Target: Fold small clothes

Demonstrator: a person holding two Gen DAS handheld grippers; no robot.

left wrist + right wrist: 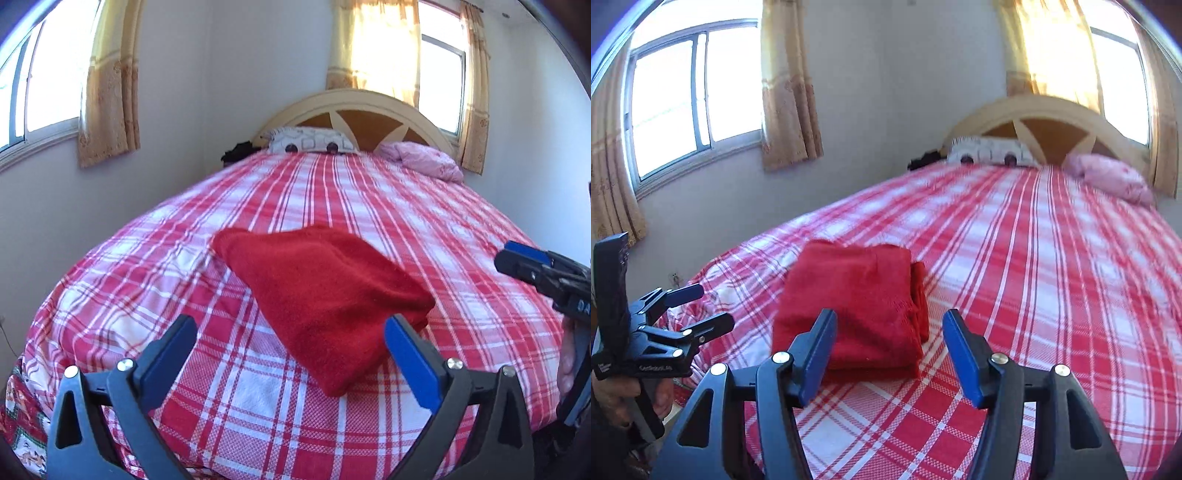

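Note:
A folded red garment (321,295) (857,302) lies in a thick stack on the red and white plaid bedspread (369,206) (1034,258), near the foot of the bed. My left gripper (291,325) hovers just short of it, jaws wide open and holding nothing. In the right wrist view the left gripper (701,306) shows to the left of the garment, off the bed's side. My right gripper (889,315) is also open and empty, lifted clear of the garment's near right edge. The right gripper's blue tip (524,262) shows at the right border of the left wrist view.
At the far end stand a curved headboard (358,107), a patterned pillow (310,140) and a crumpled pink cloth (424,158). A dark item (240,149) sits at the far left corner. Curtained windows (694,96) and walls close in the bed's left and far sides.

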